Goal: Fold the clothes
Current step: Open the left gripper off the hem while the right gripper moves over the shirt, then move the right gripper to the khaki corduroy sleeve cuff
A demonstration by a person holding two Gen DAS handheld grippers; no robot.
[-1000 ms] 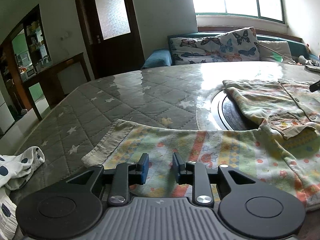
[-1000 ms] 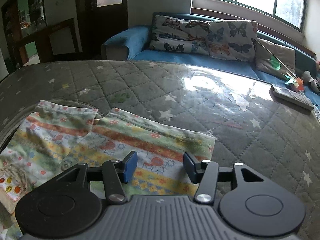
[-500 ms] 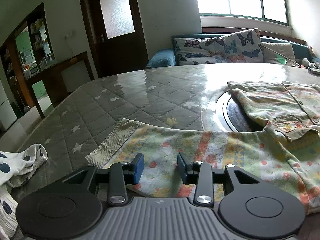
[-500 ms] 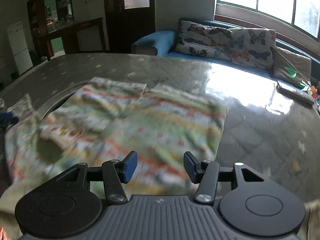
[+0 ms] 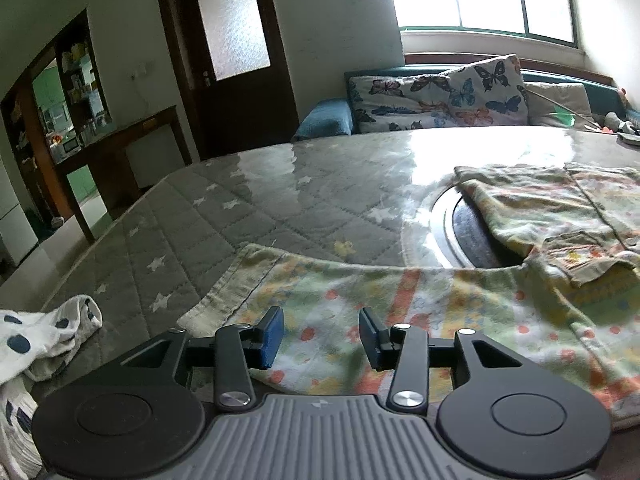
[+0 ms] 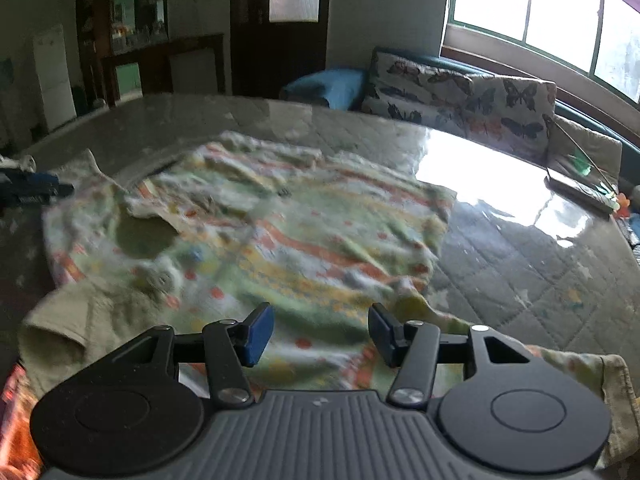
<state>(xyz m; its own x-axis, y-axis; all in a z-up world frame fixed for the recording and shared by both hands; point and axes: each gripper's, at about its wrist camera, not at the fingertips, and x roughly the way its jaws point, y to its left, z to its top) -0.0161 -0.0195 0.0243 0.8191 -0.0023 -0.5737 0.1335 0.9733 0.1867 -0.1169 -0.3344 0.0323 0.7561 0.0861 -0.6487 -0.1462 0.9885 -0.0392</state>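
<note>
While the table (image 5: 280,200) fills both views, what matters to me is how the shirt (image 6: 288,240) lies against my two sets of fingers. It is spread flat and mostly open, its long run going from ahead of the left gripper (image 5: 321,336) across to the right one, with a sleeve (image 5: 248,288) reaching out ahead and to the left of my left fingers and ending in a ribbed cuff (image 5: 212,300). That cuff end sits just beyond the left fingertips, so I judge the left gripper the nearer one for taking the sleeve. In the right view, which is blurred, the shirt's body lies straight ahead of the right gripper (image 6: 321,334) and its near hem seems to pass under the fingers; a pocket (image 6: 152,208) shows ahead and to the left. Both grippers are spread apart with nothing between the blue pads (image 5: 272,336), each over the cloth; whether they touch it I cannot tell. A spotted cloth (image 5: 44,332) lies well to the left of the left fingers, apart from the shirt.
</note>
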